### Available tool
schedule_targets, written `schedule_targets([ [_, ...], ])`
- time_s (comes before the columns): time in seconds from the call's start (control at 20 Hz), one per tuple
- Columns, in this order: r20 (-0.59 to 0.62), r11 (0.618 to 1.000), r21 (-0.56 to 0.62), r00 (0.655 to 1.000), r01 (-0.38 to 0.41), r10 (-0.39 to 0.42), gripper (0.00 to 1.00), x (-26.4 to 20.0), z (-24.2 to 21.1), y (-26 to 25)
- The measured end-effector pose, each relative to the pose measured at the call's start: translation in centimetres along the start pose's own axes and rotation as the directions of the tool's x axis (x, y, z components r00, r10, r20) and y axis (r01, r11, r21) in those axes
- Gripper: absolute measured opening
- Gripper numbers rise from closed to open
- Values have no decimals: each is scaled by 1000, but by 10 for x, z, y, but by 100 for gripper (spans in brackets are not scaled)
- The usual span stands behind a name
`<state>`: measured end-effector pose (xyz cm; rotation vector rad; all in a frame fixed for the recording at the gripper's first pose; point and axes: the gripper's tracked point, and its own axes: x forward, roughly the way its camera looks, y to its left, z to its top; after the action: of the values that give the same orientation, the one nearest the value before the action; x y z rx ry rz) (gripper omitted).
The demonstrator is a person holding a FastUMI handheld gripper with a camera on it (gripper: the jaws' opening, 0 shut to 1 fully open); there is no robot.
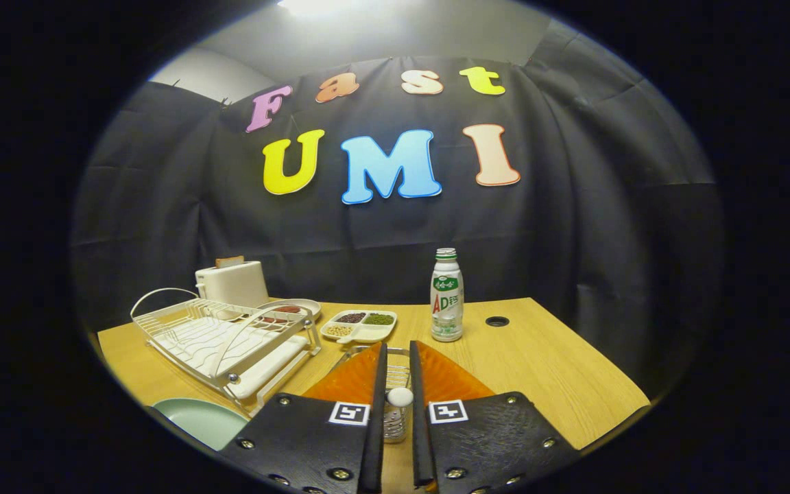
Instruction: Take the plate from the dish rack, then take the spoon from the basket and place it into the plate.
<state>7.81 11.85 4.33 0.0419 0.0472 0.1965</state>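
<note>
Far left, near edge of the wooden surface [546, 370]: a pale green plate [199, 420], lying flat, already out of the dish rack [227, 339] and just beside its near corner. Behind and above the plate, the white wire dish rack itself, sitting on its drip tray, tilted across the surface. Behind the rack, against the black cloth wall, a white toaster [234, 283] with a slice poking out of its slot. Just right of the rack, a round dish [297, 308] with something reddish on it, then a white divided tray [359, 325] holding dark, green and pale beans in separate compartments. At the middle, low down, the tongs [397, 418], narrowly parted, with the white rounded end of the spoon [399, 397] standing upright in the slim gap; contact of both fingers with it cannot be told. Under and just beyond the fingers, a wire basket [395, 370]. Right of the tray and beyond the fingers, a white bottle [447, 296] with green label, upright. Further right, a round cable hole [496, 321] in the surface.
</note>
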Motion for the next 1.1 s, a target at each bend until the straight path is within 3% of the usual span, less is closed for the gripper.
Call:
schedule_targets([
  [0.05,1,1000,4,1000,14,-14,17,-4,2,-2],
  [0.1,-16,1000,12,1000,5,-5,8,-6,1,2],
  [0.2,-20,1000,7,1000,20,-20,8,-10,4,4],
  [0.25,-18,1000,-1,1000,18,-18,1,-8,8,4],
  [0.5,-34,998,-45,999,35,-37,1,-16,28,6],
  [1.1,-34,999,-10,998,52,-52,1,-72,122,25],
])
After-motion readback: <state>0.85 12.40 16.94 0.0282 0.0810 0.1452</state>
